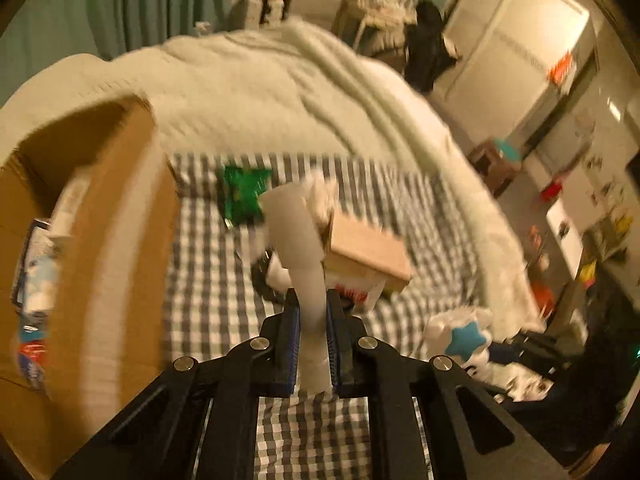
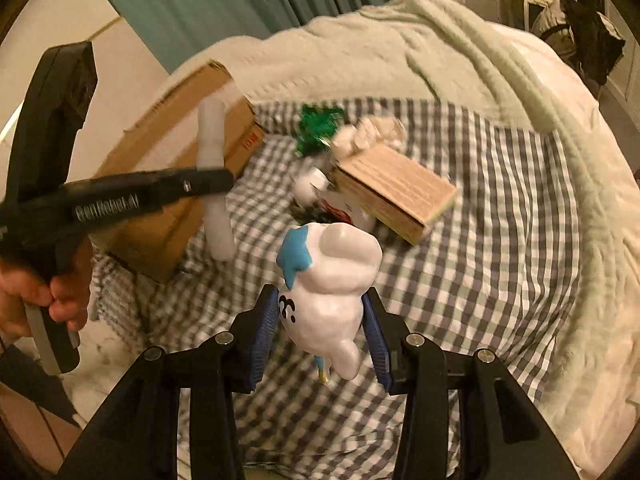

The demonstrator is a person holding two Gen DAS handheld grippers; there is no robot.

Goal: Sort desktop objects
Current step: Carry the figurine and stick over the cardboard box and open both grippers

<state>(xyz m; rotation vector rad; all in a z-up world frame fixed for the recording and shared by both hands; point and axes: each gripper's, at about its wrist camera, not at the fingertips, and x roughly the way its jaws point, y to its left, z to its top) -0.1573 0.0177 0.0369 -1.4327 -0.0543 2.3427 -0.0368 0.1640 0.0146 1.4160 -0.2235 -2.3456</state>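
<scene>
Nearest the left wrist camera, the left gripper (image 1: 312, 312) has its fingers closed narrowly on a pale white tube (image 1: 298, 236), which stands up from between the blue pads above the checked bedsheet (image 1: 208, 264). In the right wrist view the right gripper (image 2: 322, 334) holds a white tooth-shaped figurine (image 2: 336, 276) with a blue star on it, its fingers set moderately wide against the toy's sides.

Both things are lifted clear of the bed, so the sorting looks to be mid-way: two pieces are in hand but not yet placed. The open cardboard box (image 1: 120, 216) at the left already holds some packets, and it is probably where the pieces go. Left on the sheet are a green foil packet (image 1: 242, 194), a tan ridged block (image 1: 370, 250) and some small items beside it too blurred to name.

Readable writing is scarce: the left gripper's arm (image 2: 152, 196) bears white lettering too smeared to read with certainty, and the box shows a red mark that is not legible.
</scene>
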